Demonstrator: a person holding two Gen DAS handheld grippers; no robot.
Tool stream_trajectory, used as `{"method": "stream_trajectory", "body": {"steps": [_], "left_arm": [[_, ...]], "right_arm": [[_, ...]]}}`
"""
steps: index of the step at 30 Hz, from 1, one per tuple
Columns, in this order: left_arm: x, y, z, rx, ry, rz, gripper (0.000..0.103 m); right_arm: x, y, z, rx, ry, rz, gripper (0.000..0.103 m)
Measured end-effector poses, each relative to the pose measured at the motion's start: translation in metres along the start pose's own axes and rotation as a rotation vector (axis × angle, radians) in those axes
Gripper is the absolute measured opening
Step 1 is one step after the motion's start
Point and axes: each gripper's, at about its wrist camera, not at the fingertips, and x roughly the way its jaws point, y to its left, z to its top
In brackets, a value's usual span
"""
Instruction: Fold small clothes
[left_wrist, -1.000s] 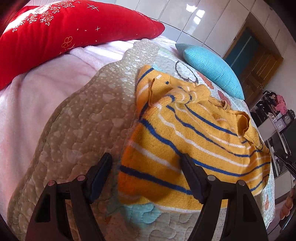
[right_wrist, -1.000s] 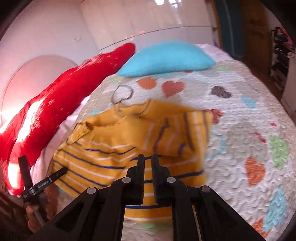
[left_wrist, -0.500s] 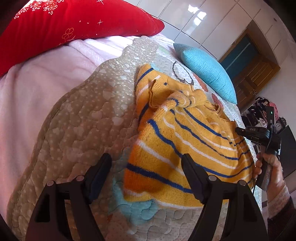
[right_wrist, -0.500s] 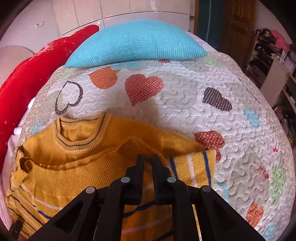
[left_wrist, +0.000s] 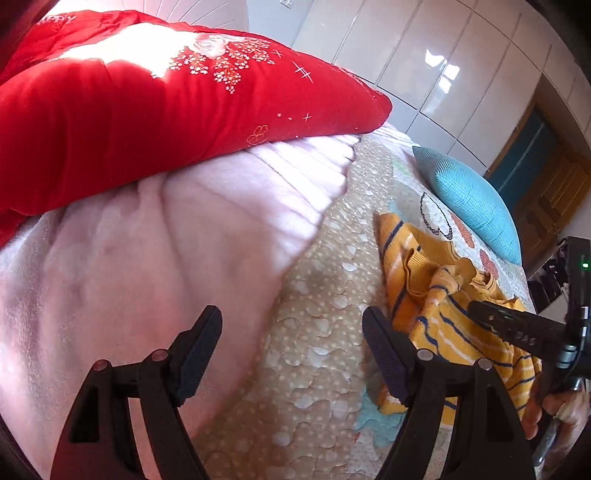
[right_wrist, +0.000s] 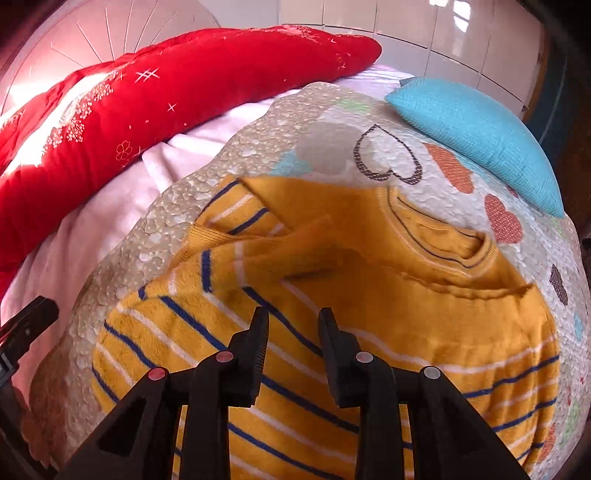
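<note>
A small yellow sweater (right_wrist: 369, 295) with blue and white stripes lies on the quilted bedspread (right_wrist: 332, 122), its sleeves folded in over the body. It also shows at the right of the left wrist view (left_wrist: 443, 317). My right gripper (right_wrist: 291, 325) is open and empty just above the sweater's striped lower part. It appears at the right edge of the left wrist view (left_wrist: 476, 310). My left gripper (left_wrist: 291, 325) is wide open and empty over the bedspread, left of the sweater. One of its fingers (right_wrist: 33, 317) shows at the left edge of the right wrist view.
A red embroidered pillow (left_wrist: 147, 92) lies on a pink blanket (left_wrist: 147, 258) to the left. A turquoise cushion (right_wrist: 476, 133) sits at the head of the quilt. White wardrobe doors (left_wrist: 443, 55) stand behind.
My right gripper has opened and let go of the sweater. My left gripper has swung left, away from the sweater, towards the pink blanket.
</note>
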Motion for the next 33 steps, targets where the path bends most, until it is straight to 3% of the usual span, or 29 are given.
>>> {"method": "stream_trajectory", "body": {"steps": [3,8,15,17,19,21,24,26,33], "left_arm": [[0.0,0.008,0.003,-0.019,-0.003,-0.003,0.077],[0.005,0.019,0.007,-0.037,0.018,0.006,0.077],[0.011,0.025,0.009,-0.029,0.042,0.024,0.077],[0.009,0.023,0.009,-0.022,0.026,0.029,0.077],[0.007,0.021,0.008,-0.012,0.013,0.035,0.077],[0.006,0.019,0.006,0.004,0.007,0.048,0.077],[0.009,0.015,0.005,0.021,0.014,0.065,0.077],[0.009,0.013,0.004,0.027,0.011,0.073,0.077],[0.004,0.001,0.001,0.052,0.002,0.06,0.077]], "right_arm": [[0.021,0.026,0.023,-0.017,-0.013,-0.029,0.03],[0.058,0.06,0.051,-0.078,0.04,-0.112,0.03],[0.078,0.075,0.068,-0.134,0.054,-0.202,0.03],[0.083,0.073,0.072,-0.128,0.062,-0.2,0.032],[0.086,0.072,0.076,-0.125,0.096,-0.218,0.042],[0.073,0.069,0.079,-0.11,0.061,-0.203,0.043],[0.037,0.057,0.073,-0.048,-0.026,-0.128,0.057],[0.016,0.046,0.063,-0.022,-0.051,-0.096,0.058],[-0.05,-0.016,0.001,0.088,-0.047,0.025,0.061]]}}
